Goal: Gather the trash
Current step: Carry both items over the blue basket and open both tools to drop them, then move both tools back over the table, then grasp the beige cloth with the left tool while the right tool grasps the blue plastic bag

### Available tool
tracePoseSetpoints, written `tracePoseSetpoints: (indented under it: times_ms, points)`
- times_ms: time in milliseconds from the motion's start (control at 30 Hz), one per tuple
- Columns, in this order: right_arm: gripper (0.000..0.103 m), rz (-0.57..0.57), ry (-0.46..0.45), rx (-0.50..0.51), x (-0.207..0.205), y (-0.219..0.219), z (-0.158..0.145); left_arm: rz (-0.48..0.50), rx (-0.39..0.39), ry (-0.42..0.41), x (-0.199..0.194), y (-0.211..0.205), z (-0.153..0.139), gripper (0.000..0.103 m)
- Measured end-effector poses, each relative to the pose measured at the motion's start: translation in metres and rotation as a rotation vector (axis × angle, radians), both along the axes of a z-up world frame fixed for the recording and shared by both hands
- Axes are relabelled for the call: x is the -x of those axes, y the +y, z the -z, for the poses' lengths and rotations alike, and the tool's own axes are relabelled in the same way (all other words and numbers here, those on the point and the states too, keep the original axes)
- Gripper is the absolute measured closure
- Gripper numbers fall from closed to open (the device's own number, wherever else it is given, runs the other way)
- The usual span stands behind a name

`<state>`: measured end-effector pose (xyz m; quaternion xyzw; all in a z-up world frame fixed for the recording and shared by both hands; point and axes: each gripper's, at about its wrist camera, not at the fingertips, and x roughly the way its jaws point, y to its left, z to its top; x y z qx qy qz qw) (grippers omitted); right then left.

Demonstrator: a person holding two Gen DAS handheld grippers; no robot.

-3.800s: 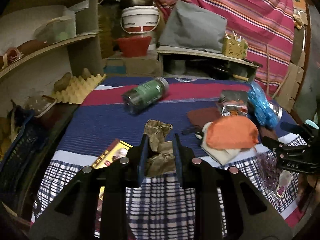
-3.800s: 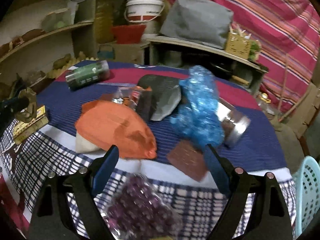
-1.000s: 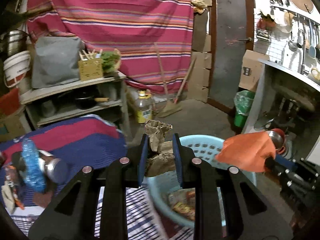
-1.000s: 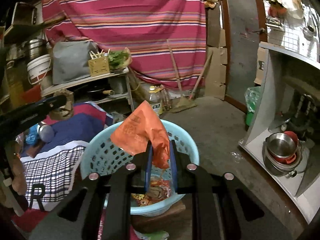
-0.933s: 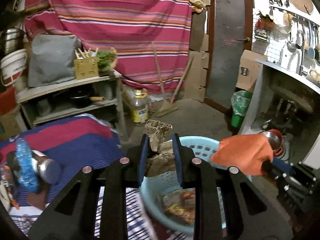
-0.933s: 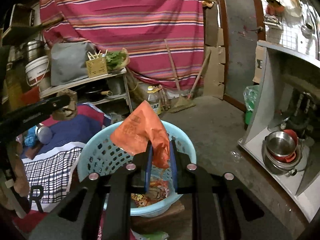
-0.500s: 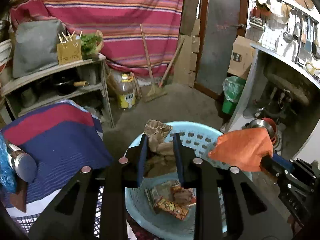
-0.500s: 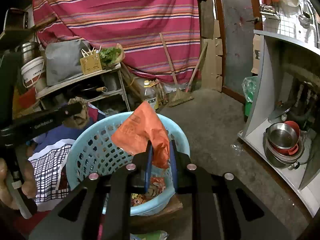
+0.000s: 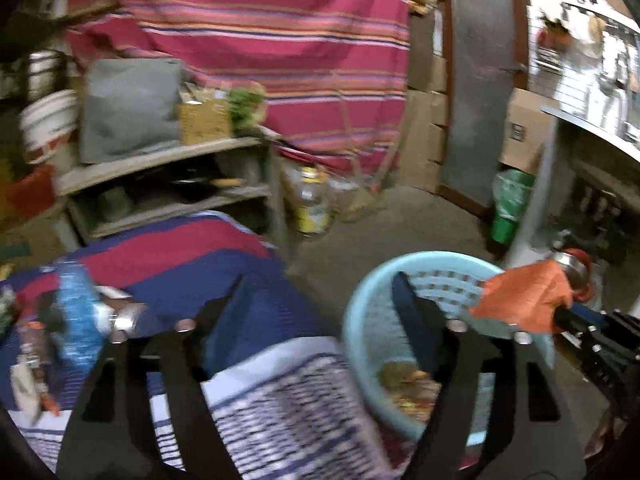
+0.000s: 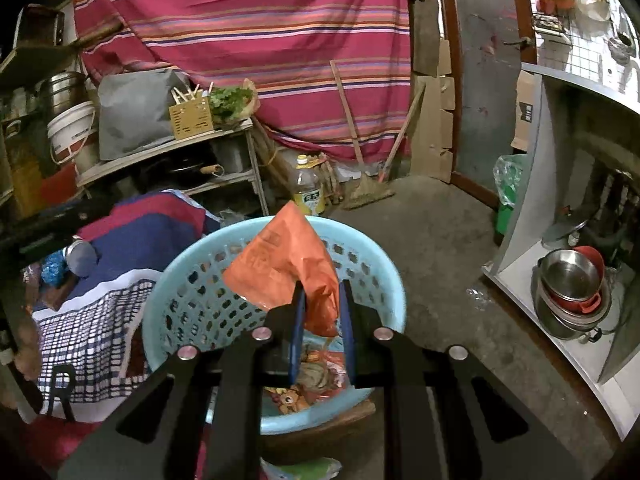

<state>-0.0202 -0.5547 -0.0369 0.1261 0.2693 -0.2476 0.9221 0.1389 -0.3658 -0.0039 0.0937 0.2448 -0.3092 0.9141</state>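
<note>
A light blue perforated basket (image 10: 192, 296) stands on the floor beside the table; it also shows in the left wrist view (image 9: 360, 312). Wrappers and a crumpled brown scrap (image 10: 316, 372) lie in its bottom. My right gripper (image 10: 322, 292) is shut on an orange plastic bag (image 10: 280, 268) and holds it over the basket. The bag also shows in the left wrist view (image 9: 524, 296). My left gripper (image 9: 320, 292) is open and empty, over the table's corner just left of the basket.
The table has a blue, red and checked cloth (image 9: 256, 312). A blue plastic wrap (image 9: 76, 312) and a metal-lidded jar (image 9: 120, 316) lie on it at left. A shelf unit (image 10: 172, 160), an oil bottle (image 10: 308, 192), a broom and a white cabinet with steel bowls (image 10: 568, 280) surround the floor.
My left gripper has opened and the brown crumpled scrap has left it; the gripper has swung left, off the basket toward the table. The right gripper still holds the orange bag over the basket.
</note>
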Motion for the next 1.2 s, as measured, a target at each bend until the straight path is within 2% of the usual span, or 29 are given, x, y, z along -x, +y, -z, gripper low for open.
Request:
tracePoseSetpoints:
  times_ms: [200, 267, 300, 333, 367, 433, 533, 633, 900, 1067, 1200]
  points:
    - [0.085, -0.019, 0.012, 0.007, -0.020, 0.009, 0.000, -0.150, -0.023, -0.070, -0.008, 0.062, -0.013, 0.014]
    - [0.081, -0.021, 0.020, -0.011, -0.028, 0.007, 0.003, -0.191, -0.019, -0.077, -0.012, 0.085, -0.019, 0.011]
    - [0.075, -0.018, 0.037, -0.009, -0.031, 0.007, 0.004, -0.209, -0.019, -0.080, -0.013, 0.095, -0.021, 0.009]
    - [0.059, -0.012, 0.051, -0.002, -0.034, 0.008, 0.006, -0.237, -0.019, -0.089, -0.014, 0.109, -0.024, 0.008]
    - [0.047, -0.009, 0.060, 0.005, -0.035, 0.009, 0.006, -0.256, -0.020, -0.095, -0.015, 0.119, -0.027, 0.007]
    - [0.041, -0.004, 0.057, 0.013, -0.034, 0.014, 0.004, -0.297, -0.023, -0.104, -0.018, 0.143, -0.030, 0.006]
    - [0.026, -0.006, 0.017, 0.031, -0.028, 0.029, -0.006, -0.351, -0.023, -0.093, -0.024, 0.177, -0.033, 0.006]
    - [0.019, -0.048, -0.032, 0.048, -0.024, 0.050, -0.017, -0.412, -0.022, -0.091, -0.026, 0.213, -0.033, 0.005]
    - [0.014, -0.208, -0.065, 0.131, -0.041, 0.129, -0.033, -0.520, -0.104, -0.147, -0.020, 0.275, -0.026, 0.005]
    - [0.011, -0.298, -0.069, 0.132, -0.055, 0.175, -0.036, -0.574, -0.070, -0.145, -0.016, 0.318, -0.015, 0.005]
    - [0.011, -0.336, -0.051, 0.128, -0.071, 0.206, -0.033, -0.582, -0.071, -0.120, -0.020, 0.339, -0.007, 0.005]
